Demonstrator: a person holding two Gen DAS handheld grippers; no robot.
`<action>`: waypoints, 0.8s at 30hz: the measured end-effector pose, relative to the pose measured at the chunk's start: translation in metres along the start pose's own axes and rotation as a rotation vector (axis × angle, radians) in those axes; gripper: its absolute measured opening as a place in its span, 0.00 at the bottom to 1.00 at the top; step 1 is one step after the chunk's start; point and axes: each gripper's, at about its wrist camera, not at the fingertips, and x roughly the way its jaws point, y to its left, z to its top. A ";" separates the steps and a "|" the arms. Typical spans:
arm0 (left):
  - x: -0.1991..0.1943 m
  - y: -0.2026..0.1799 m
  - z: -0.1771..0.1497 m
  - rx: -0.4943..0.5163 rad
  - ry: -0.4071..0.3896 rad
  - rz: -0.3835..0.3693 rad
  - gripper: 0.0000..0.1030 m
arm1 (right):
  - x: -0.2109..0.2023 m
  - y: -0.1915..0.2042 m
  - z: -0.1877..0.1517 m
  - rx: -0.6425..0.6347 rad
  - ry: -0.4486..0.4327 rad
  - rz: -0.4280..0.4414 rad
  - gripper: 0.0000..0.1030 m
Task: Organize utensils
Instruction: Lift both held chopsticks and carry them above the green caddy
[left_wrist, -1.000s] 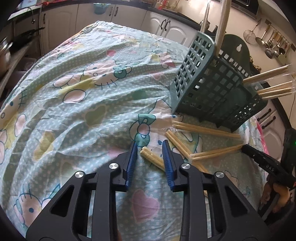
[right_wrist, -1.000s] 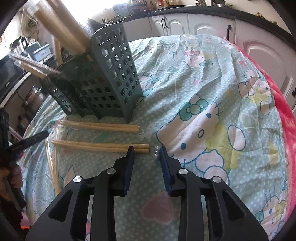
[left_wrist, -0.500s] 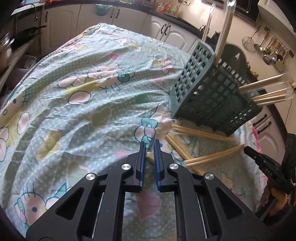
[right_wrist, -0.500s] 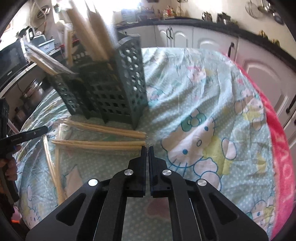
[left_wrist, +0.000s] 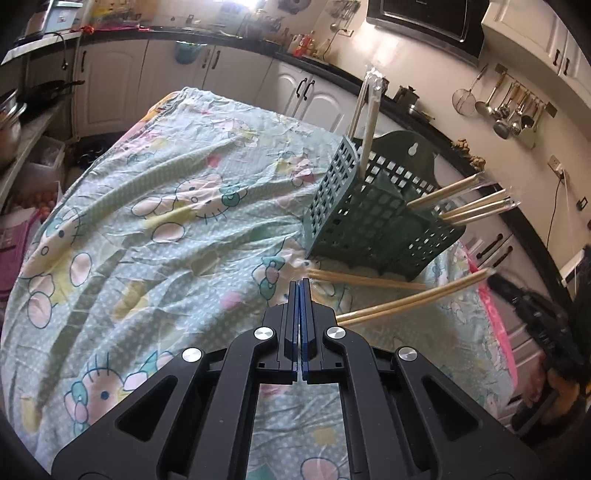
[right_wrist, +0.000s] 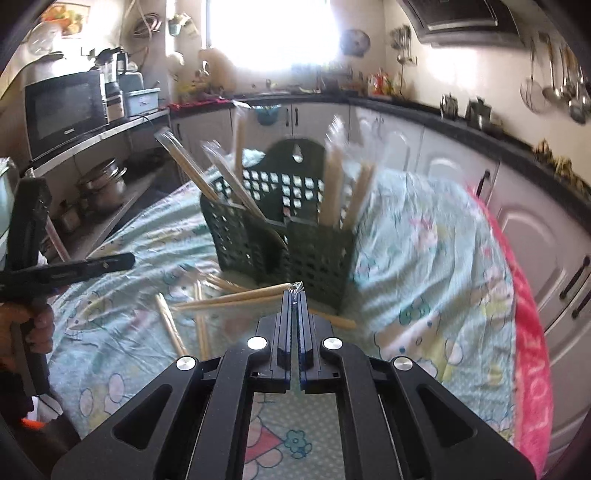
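Note:
A dark green slotted basket stands on the cartoon-print cloth with several wrapped chopstick pairs sticking out of it. My right gripper is shut on the clear wrapper end of one chopstick pair. That pair hangs slanted above the cloth. My left gripper is shut, and no stick shows between its pads. Another pair lies just in front of the basket. Two more sticks lie on the cloth below the left gripper.
A pink towel covers the table's right edge. White cabinets and a dark counter ring the table. A microwave and pots sit on shelves at the left. Ladles hang on the wall. A hand holds the left gripper.
Both grippers went from open to shut and rose off the cloth. The right one lifted its chopstick pair by the wrapper end, and both views tilted up toward the basket.

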 end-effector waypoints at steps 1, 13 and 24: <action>0.004 0.003 -0.001 -0.008 0.015 0.009 0.00 | -0.004 0.004 0.002 -0.010 -0.012 -0.006 0.03; 0.059 0.016 -0.011 -0.080 0.198 0.075 0.30 | -0.047 0.017 0.023 -0.058 -0.115 -0.021 0.03; 0.052 0.014 -0.004 -0.078 0.154 0.051 0.00 | -0.065 0.018 0.036 -0.052 -0.176 -0.008 0.03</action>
